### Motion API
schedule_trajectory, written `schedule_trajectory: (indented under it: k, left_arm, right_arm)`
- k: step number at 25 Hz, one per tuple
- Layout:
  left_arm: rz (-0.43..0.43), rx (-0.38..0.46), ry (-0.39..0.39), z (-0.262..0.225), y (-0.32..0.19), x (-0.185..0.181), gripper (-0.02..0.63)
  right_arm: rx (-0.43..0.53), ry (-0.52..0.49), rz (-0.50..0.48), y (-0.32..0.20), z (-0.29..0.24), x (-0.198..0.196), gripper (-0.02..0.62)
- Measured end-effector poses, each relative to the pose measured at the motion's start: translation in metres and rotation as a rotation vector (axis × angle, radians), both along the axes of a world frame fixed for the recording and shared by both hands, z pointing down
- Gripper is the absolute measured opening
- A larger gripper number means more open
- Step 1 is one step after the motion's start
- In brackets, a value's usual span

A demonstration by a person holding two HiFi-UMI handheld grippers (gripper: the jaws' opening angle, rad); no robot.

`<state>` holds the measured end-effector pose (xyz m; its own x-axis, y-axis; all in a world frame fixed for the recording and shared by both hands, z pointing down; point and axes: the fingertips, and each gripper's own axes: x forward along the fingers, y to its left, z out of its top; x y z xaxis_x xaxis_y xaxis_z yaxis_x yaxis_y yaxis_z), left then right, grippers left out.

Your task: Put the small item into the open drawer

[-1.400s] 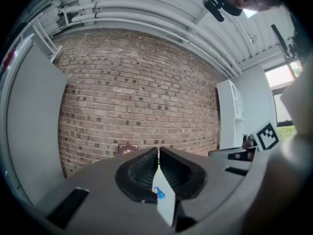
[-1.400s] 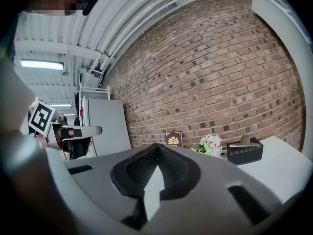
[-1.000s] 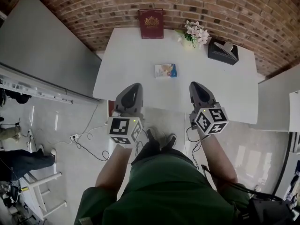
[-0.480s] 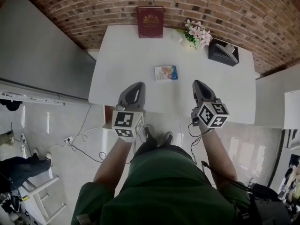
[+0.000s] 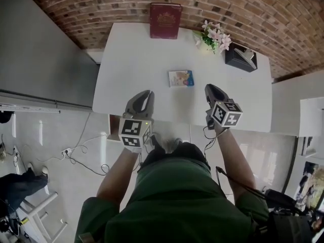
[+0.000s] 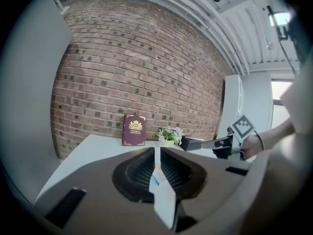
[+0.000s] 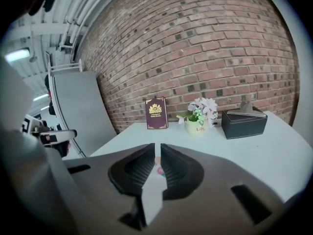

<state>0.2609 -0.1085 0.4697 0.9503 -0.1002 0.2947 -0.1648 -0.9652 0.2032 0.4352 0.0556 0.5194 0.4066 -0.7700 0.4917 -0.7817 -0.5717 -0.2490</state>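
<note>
Our right claw [image 5: 210, 88] is released and empty: its jaws have just been opening and stand a thin slit apart, with nothing between them but a far glimpse of the tabletop. Our left claw [image 5: 145, 92] looks much the same, with a narrow gap and no load, so neither has anything in its grip. We hold both side by side over the near edge of the white table [image 5: 126, 54], noses tilted a little downward toward the top. We take this as a ready stance for a reach not yet made. The small item [image 5: 180, 78], a flat blue-and-white packet, lies on the table just beyond the claws and between their two lines, so either could go for it. Below the table's near left corner, just beside the left claw, a reddish box-like recess [image 5: 114, 128] shows. We judge it may be the open drawer, though it is half hidden. Along the far edge, against the brick wall [image 5: 101, 4], stand a maroon book [image 5: 165, 20], a pot of flowers [image 5: 214, 35] and a black tissue box [image 5: 241, 56], all well apart from the packet.
</note>
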Motion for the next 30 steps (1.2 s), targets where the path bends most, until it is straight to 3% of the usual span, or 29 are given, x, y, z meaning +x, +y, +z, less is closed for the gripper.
schedule_trajectory:
  k: [5,11,17,30]
  left_arm:
    - [-0.038,-0.004,-0.023,0.006,-0.010,-0.007,0.014]
    - [-0.113,0.003,-0.072,0.021,-0.016,-0.009,0.014]
    - [-0.160,0.015,-0.087,0.023,-0.013,-0.007,0.014]
    - [-0.246,0.015,-0.119,0.036,-0.020,-0.017,0.014]
  right_arm:
    - [-0.062,-0.018,-0.038,-0.017,0.032,0.016,0.040]
    - [-0.077,-0.187,-0.034,-0.034,0.089,0.046,0.050]
    - [-0.119,-0.308,-0.101,-0.049,0.131,0.059,0.112]
    - [-0.203,-0.427,-0.181,-0.072,0.179,0.064,0.184]
